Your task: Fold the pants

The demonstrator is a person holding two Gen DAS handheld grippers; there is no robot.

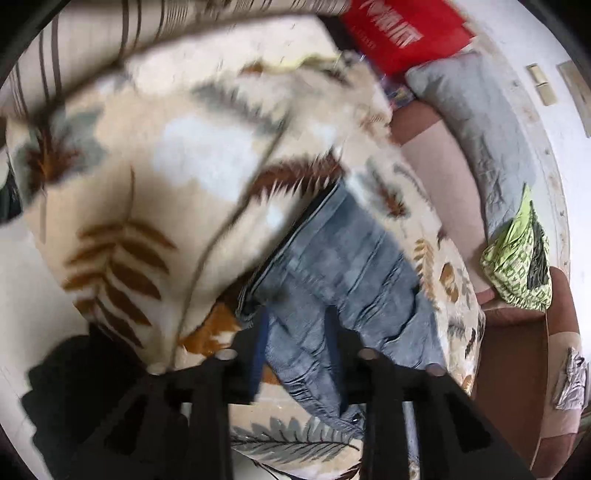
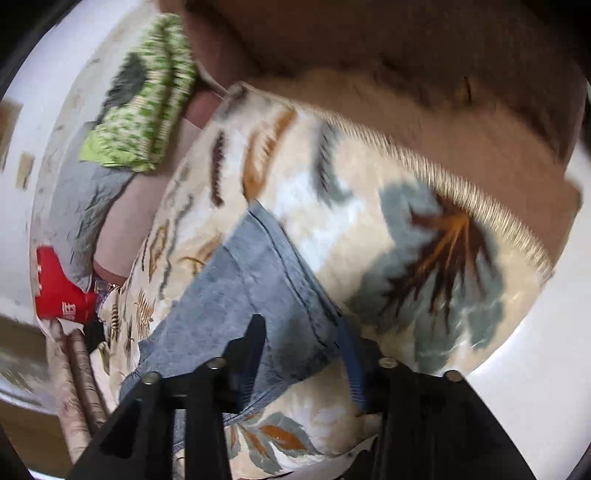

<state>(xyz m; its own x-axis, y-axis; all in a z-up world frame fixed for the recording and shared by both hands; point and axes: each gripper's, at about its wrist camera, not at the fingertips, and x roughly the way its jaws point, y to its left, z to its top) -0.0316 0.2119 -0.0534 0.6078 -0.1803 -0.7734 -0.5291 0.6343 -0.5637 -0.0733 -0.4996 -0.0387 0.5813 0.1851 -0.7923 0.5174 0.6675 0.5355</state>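
The pants are blue-grey jeans (image 1: 343, 266) lying on a cream blanket with a leaf print (image 1: 155, 177). In the left wrist view my left gripper (image 1: 295, 332) has its two fingers on either side of a bunched part of the jeans, with denim between them. In the right wrist view the jeans (image 2: 258, 280) run up and away from my right gripper (image 2: 303, 336), whose fingers straddle the denim edge. Both views are motion-blurred, so I cannot tell how tightly the fingers press the cloth.
A red bag (image 1: 402, 33), a grey pillow (image 1: 476, 122) and a green patterned cloth (image 1: 517, 258) lie on a pinkish-brown sofa (image 1: 436, 162) behind the blanket. A striped cushion (image 1: 92, 48) sits at the upper left. The green cloth (image 2: 147, 107) and red bag (image 2: 59, 291) show in the right view.
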